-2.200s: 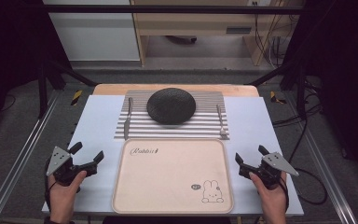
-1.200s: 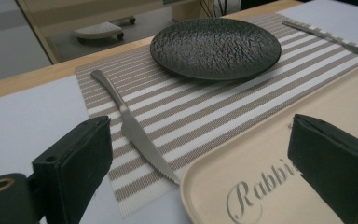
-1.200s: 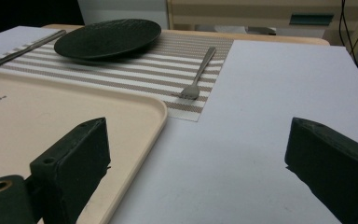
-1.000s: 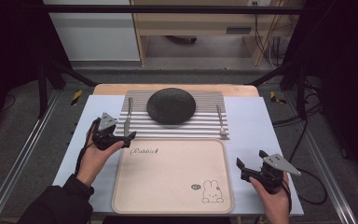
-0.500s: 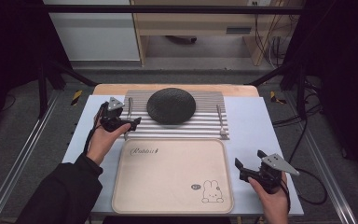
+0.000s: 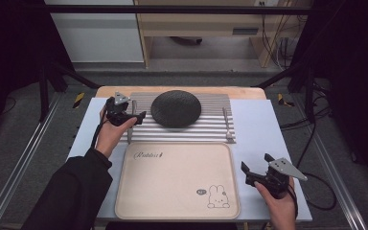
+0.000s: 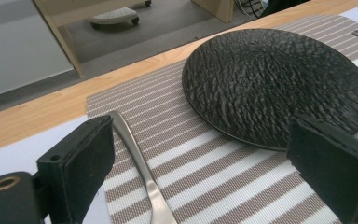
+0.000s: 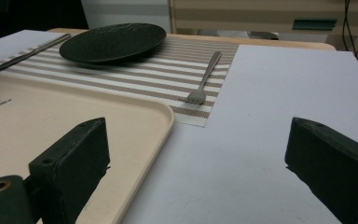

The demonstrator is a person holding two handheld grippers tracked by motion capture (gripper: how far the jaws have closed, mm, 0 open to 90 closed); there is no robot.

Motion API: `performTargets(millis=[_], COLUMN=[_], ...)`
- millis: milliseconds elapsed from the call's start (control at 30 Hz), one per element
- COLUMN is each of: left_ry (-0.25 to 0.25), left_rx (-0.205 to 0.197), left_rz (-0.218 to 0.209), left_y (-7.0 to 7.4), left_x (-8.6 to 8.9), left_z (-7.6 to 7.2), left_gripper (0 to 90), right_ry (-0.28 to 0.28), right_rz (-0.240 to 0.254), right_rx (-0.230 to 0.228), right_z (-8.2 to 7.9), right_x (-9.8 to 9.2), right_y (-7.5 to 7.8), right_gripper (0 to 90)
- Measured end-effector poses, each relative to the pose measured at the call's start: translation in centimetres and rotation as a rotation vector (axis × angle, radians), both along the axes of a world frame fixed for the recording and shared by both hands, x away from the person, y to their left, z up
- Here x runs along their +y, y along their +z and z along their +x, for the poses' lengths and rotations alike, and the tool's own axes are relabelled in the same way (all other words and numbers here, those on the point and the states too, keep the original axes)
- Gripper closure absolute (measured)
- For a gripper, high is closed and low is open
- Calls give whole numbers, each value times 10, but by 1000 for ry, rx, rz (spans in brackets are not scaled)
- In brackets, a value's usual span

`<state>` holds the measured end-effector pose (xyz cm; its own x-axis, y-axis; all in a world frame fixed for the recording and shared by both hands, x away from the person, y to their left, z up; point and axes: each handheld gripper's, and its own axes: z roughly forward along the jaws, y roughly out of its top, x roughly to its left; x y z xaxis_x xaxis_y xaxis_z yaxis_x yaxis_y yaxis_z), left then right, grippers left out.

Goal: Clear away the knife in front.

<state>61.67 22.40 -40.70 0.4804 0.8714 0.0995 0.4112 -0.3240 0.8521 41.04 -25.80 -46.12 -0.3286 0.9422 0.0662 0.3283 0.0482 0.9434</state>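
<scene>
A black textured plate [image 6: 176, 108] lies on a striped placemat [image 6: 206, 130] at the back of the table. A knife [image 6: 130, 128] lies along the mat's left side and a fork [image 6: 227, 125] along its right. My left gripper [image 6: 132, 111] hovers open over the mat's left edge. In the left gripper view the knife handle [image 7: 140, 168] runs by the left jaw and the plate [image 7: 279, 84] lies just ahead. My right gripper [image 6: 256, 162] is open near the front right, beside a beige tray [image 6: 177, 179]. Both [image 7: 200, 140] [image 8: 198, 140] hold nothing.
The beige tray [image 8: 121, 121], printed with a rabbit, lies in front of the placemat on a pale blue table top [image 6: 268, 129]. A wooden strip [image 6: 115, 91] runs behind the mat. Dark frame posts and cables stand at both sides.
My left gripper has travelled from the front left corner forward and rightward to the placemat's left edge near the plate. The right gripper has stayed in place.
</scene>
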Motion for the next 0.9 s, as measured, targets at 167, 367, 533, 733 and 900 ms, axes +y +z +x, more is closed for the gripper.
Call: performTargets(millis=[167,367,533,733,900], left_ry=[16,28,44,55,70], left_rx=[3,17,26,49,71], left_rz=[-12,-6,-6,-3,-5], left_y=[-3,-8,-12,-15,-18], left_x=[1,1,2,4,7], left_z=[5,9,12,14,15], left_gripper=[82,83,87,96,125], right_ry=[-3,2,5,2,2], right_rz=[-5,-7,-11,-8,-6], right_rx=[0,5,8,9,10], right_z=[0,0,1,1,1], right_x=[1,2,3,3,2], right_y=[0,0,-1,-1,-1], right_gripper=[62,61,62,62,63])
